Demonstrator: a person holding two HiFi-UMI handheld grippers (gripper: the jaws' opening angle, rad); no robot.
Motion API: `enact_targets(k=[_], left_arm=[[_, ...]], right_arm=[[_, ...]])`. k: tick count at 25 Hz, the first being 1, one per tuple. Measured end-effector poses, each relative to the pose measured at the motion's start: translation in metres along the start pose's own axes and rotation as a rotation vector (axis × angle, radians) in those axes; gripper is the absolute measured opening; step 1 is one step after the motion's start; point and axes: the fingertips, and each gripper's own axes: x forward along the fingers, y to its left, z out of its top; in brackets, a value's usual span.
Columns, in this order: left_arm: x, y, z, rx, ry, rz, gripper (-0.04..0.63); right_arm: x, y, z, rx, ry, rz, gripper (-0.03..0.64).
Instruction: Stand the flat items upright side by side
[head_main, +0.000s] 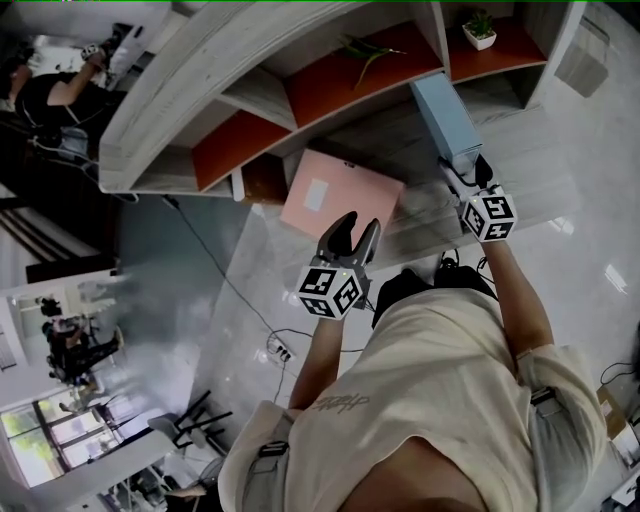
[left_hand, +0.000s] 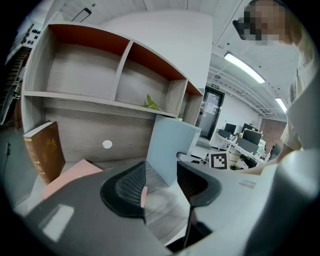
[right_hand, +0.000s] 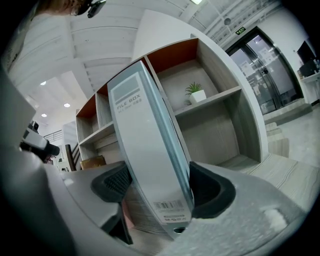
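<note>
Beneath the shelf unit (head_main: 200, 90) the right claw (head_main: 466, 175) clamps the file box (head_main: 447, 117) upright on the surface (head_main: 520, 150), a brown book (left_hand: 45, 150) already stands at the unit's left end, but the pink folder (head_main: 340, 195) lies flat, unraised, before the empty, half-open left claw (head_main: 350, 235).

Left hand-held gripper (left_hand: 161, 175) hides part of the pink folder (left_hand: 67, 176).
</note>
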Motion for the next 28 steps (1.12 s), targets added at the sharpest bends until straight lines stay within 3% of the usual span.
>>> enact_targets(k=[6, 12, 15, 18, 28], left_arm=[[-0.002, 0.02, 0.0, -0.041, -0.003, 0.055, 0.206], [0.01, 0.023, 0.007, -0.038, -0.007, 0.06, 0.206], [0.017, 0.022, 0.015, -0.076, -0.021, 0.047, 0.206], [0.014, 0.022, 0.022, -0.115, -0.04, 0.048, 0.206], [-0.012, 0.047, 0.004, -0.138, -0.064, 0.067, 0.206]], right_arm=[[0.023, -0.003, 0.003, 0.001, 0.006, 0.008, 0.357], [0.025, -0.003, 0.003, 0.023, 0.01, 0.028, 0.38], [0.024, -0.004, 0.006, 0.058, 0.03, 0.034, 0.394], [0.014, -0.007, 0.003, 0.078, 0.053, 0.02, 0.397], [-0.041, 0.0, -0.015, 0.046, 0.089, -0.042, 0.397]])
